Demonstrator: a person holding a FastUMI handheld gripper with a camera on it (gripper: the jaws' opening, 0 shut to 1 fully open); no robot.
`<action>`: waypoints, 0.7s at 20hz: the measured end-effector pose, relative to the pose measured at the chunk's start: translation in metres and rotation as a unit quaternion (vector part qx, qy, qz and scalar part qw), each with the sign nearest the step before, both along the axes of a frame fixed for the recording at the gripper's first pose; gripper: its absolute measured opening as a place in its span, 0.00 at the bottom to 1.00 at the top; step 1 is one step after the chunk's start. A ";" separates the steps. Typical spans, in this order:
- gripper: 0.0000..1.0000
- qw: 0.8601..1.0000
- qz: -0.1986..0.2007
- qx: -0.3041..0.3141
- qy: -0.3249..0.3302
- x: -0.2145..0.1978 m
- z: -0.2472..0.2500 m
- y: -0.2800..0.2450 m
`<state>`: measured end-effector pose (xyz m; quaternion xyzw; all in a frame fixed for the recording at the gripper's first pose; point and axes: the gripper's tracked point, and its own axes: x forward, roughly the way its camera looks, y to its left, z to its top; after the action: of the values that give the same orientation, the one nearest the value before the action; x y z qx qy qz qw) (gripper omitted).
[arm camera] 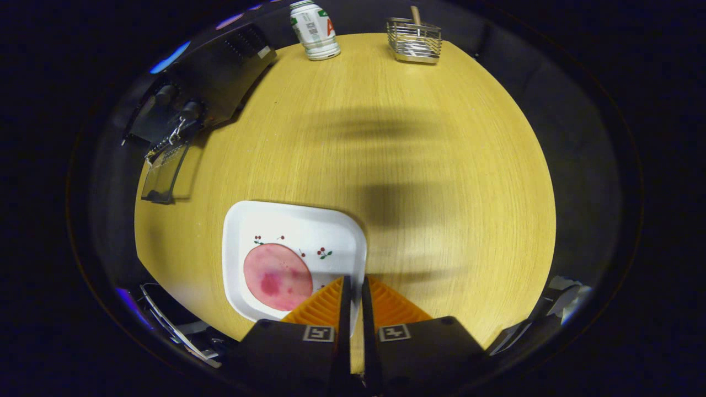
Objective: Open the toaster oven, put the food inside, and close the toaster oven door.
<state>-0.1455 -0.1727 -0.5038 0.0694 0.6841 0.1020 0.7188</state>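
The gripper [353,281] is hanging above a round wooden table [430,165], looking down on it. Its two fingers are lying almost together with only a thin slit between them, and nothing is sitting in that slit, so the gripper is clenched on nothing.

A white plate [292,231] with rounded corners and small berry prints is lying on the table just ahead of the fingers, toward ten o'clock from the tips. The near right edge of the plate is passing under the left finger. A round pink slice of meat [277,277] is resting flat on the plate, at about nine o'clock from the fingertips and just beside the left finger, apart from it.

The toaster oven [215,77] is sitting at the far left edge of the table, at about eleven o'clock from the fingers and well beyond the plate. Its glass door [163,172] is hanging open, folded down toward the table.

At twelve o'clock, on the far rim of the table, a white bottle [315,30] is standing upright. At about one o'clock, near the bottle, a wire basket [413,41] is sitting with a wooden handle [415,15] sticking up out of it.

A dark blurred shadow is falling across the middle of the table.
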 end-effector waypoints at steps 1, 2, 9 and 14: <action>0.09 1.000 -0.003 0.019 0.007 -0.003 -0.001 0.005; 0.07 0.999 -0.009 0.033 0.006 -0.001 -0.001 0.005; 0.05 0.981 -0.137 0.135 0.019 -0.002 0.008 0.007; 0.05 0.965 -0.198 0.170 0.013 -0.008 0.024 0.011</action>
<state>-0.1538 -0.1617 -0.4799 0.3263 0.6382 0.0717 0.6936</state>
